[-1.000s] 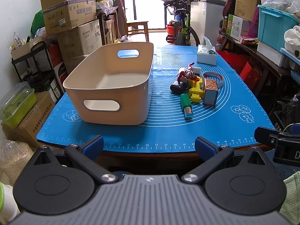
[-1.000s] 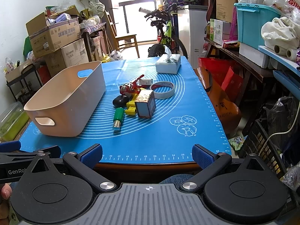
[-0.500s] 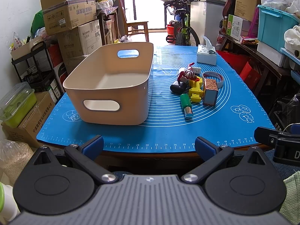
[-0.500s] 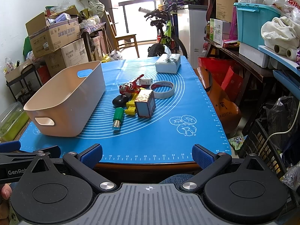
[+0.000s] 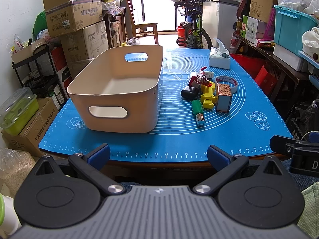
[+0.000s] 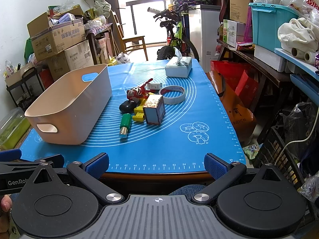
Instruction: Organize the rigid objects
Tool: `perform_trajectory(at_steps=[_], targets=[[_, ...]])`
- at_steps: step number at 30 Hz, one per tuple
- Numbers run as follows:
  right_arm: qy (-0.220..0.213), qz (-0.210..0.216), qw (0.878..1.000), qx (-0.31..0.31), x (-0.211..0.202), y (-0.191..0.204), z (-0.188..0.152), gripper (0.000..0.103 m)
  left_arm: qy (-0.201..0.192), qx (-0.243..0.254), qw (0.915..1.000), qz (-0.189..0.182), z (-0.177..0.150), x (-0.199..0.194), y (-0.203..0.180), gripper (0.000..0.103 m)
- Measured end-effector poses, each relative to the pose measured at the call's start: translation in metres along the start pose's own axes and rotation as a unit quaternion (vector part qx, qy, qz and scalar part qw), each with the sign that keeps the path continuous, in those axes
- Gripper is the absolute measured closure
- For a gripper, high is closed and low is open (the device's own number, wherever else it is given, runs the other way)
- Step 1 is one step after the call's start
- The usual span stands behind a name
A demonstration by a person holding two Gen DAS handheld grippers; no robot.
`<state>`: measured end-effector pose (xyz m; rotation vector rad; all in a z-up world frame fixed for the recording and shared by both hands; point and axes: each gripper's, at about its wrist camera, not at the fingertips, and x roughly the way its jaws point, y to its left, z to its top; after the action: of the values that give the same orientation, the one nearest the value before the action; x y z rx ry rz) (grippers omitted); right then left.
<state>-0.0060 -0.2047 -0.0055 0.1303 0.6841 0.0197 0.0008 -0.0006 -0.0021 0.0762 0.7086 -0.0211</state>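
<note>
1. The left gripper (image 5: 158,152) and right gripper (image 6: 156,162) are held wide open and empty at the table's near edge.
2. Nothing has been binned — the beige bin (image 5: 119,91) appears empty.
3. The green-handled tool (image 6: 124,124), nearest in the cluster beside it, is judged the first pick — a reach forward is needed.

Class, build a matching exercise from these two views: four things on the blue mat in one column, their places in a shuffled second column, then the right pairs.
Things
1. bin
2. tissue box
3. tape roll
4. green cylinder

Places
A. far end of the mat
B. nearest of the small items to the grippers
C. left side of the mat
D. just behind the small box

Pairs: 1-C, 2-A, 3-D, 4-B
</note>
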Motion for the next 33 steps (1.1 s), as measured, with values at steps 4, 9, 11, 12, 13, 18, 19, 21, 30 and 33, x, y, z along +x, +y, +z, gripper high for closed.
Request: perform_trajectory(at_steps=[4,9,11,12,13,18,19,21,30,33], targets=[[0.000,0.000,1.000,0.000,0.000,0.000,0.000,0.002,0.000,0.000,1.0000,0.000,-0.001,0.001,-0.001,0.001],[0.000,0.000,1.000,0.000,0.000,0.000,0.000,0.002,0.000,0.000,1.0000,0.000,-0.001,0.001,-0.001,0.001],[0.000,0.000,1.000,0.000,0.000,0.000,0.000,0.002,0.000,0.000,1.0000,0.000,-0.001,0.001,-0.001,0.001],[0.000,0.000,1.000,0.000,0.000,0.000,0.000,0.002,-0.001,0.000,1.0000,0.000,-0.001,0.001,-0.001,0.001],[0.000,0.000,1.000,-0.001,0.000,0.000,0.000,0.002,-0.001,0.000,1.0000,0.000,-0.001,0.001,-0.001,0.001],[-0.003,-0.002,1.000,-0.002,-0.001,0.001,0.000,0.002,-0.002,0.001,1.0000,-0.001,-0.001,0.002,-0.002,0.001],[-0.004,-0.003,1.000,-0.004,0.000,0.000,-0.001,0.002,-0.003,0.001,1.0000,-0.001,0.000,0.002,-0.003,0.001],[-0.004,-0.006,1.000,-0.005,-0.005,-0.004,-0.001,0.002,-0.005,0.004,1.0000,0.001,0.001,-0.002,-0.002,0.001],[-0.005,-0.014,1.000,0.001,-0.009,0.004,0.019,0.002,-0.029,0.009,0.9995,-0.003,0.019,-0.013,-0.003,0.001],[-0.006,-0.014,1.000,0.000,-0.008,0.004,0.028,0.002,-0.040,0.007,0.9992,0.004,0.031,-0.017,-0.001,0.001]])
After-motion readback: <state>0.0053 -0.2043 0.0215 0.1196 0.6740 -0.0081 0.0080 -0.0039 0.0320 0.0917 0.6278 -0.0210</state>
